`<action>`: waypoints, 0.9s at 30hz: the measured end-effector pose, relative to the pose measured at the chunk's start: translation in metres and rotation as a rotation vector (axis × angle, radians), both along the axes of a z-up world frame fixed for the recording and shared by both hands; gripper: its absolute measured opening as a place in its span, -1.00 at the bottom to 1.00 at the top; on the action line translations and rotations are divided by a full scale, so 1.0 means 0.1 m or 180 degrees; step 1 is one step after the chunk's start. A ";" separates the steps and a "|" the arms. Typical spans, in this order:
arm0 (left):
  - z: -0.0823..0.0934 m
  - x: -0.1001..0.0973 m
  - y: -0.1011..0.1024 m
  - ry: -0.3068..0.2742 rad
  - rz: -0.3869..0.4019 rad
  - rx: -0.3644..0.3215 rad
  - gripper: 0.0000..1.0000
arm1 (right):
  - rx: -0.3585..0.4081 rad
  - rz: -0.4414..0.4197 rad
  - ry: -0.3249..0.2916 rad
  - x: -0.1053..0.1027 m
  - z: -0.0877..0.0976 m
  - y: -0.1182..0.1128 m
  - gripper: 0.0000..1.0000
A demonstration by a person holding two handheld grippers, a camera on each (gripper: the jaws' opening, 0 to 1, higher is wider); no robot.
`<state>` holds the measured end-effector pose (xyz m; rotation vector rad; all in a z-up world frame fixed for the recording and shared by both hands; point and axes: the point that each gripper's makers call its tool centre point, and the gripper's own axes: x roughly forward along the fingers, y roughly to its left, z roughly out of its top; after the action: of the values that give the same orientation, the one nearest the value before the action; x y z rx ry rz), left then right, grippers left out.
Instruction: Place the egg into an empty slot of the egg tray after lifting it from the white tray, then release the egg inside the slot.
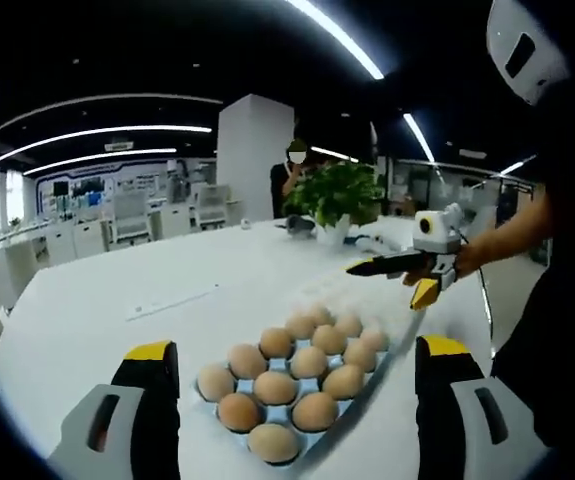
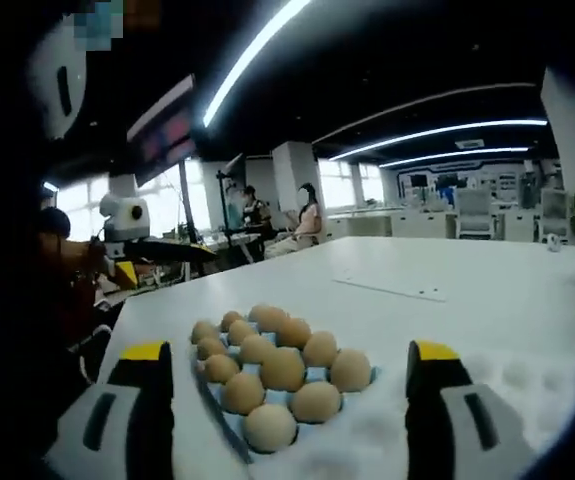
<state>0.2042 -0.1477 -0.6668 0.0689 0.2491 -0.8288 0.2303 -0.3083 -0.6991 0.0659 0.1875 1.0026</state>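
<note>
Left tongs (image 1: 292,385) agape over eggs (image 1: 297,380); tray type unclear.

No legible text, labels or numbers anywhere.

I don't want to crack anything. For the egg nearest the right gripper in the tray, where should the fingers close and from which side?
Probably from above: the nearest egg sits at the tray's near end with neighbours crowding behind it. Close the open right gripper across its rounded upper half, fingers on the two free sides.
</note>
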 end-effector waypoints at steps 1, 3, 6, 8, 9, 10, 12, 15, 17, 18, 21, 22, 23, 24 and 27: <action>0.04 -0.05 -0.04 -0.0057 -0.0027 -0.0014 1.00 | 0.0023 -0.0009 -0.0015 -0.05 0.03 -0.01 1.00; 0.09 -0.15 -0.09 -0.0149 -0.0075 -0.0005 1.00 | 0.0056 0.0000 -0.0004 -0.19 0.08 -0.02 1.00; 0.13 -0.30 -0.16 -0.0281 -0.0139 -0.0030 1.00 | 0.0039 0.0022 -0.0087 -0.43 0.15 -0.03 1.00; 0.15 -0.38 -0.19 -0.0316 -0.0163 -0.0046 1.00 | 0.0027 0.0022 -0.0115 -0.54 0.17 -0.04 1.00; 0.17 -0.43 -0.22 -0.0340 -0.0194 -0.0054 1.00 | 0.0035 0.0028 -0.0133 -0.60 0.19 -0.05 1.00; 0.18 -0.48 -0.25 -0.0350 -0.0202 -0.0057 1.00 | 0.0050 0.0015 -0.0149 -0.66 0.21 -0.07 1.00; 0.22 -0.56 -0.32 -0.0380 -0.0231 -0.0035 1.00 | 0.0085 0.0005 -0.0180 -0.74 0.25 -0.11 1.00; 0.30 -0.62 -0.41 -0.0445 -0.0214 -0.0030 1.00 | 0.0134 -0.0008 -0.0198 -0.79 0.30 -0.18 0.99; 0.35 -0.64 -0.48 -0.0486 -0.0173 -0.0047 1.00 | 0.0190 -0.0020 -0.0245 -0.81 0.34 -0.25 0.99; 0.36 -0.64 -0.50 -0.0501 -0.0143 -0.0031 1.00 | 0.0218 -0.0001 -0.0230 -0.82 0.36 -0.28 0.99; 0.43 -0.69 -0.59 -0.0512 -0.0035 -0.0051 1.00 | 0.0238 0.0085 -0.0216 -0.86 0.42 -0.34 0.99; 0.45 -0.71 -0.62 -0.0491 -0.0022 -0.0101 1.00 | 0.0229 0.0115 -0.0240 -0.88 0.44 -0.36 0.99; 0.46 -0.74 -0.65 -0.0486 -0.0040 -0.0110 1.00 | 0.0209 0.0143 -0.0296 -0.89 0.46 -0.38 0.99; 0.44 -0.79 -0.70 -0.0492 -0.0072 -0.0058 1.00 | 0.0197 0.0161 -0.0311 -0.90 0.47 -0.41 0.99; 0.35 -0.86 -0.74 -0.0489 -0.0101 0.0113 1.00 | 0.0202 0.0192 -0.0303 -0.93 0.46 -0.49 0.99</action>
<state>0.1177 -0.2221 -0.6319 0.1694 0.1183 -0.8464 0.1371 -0.3572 -0.6535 0.0706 0.0709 1.0694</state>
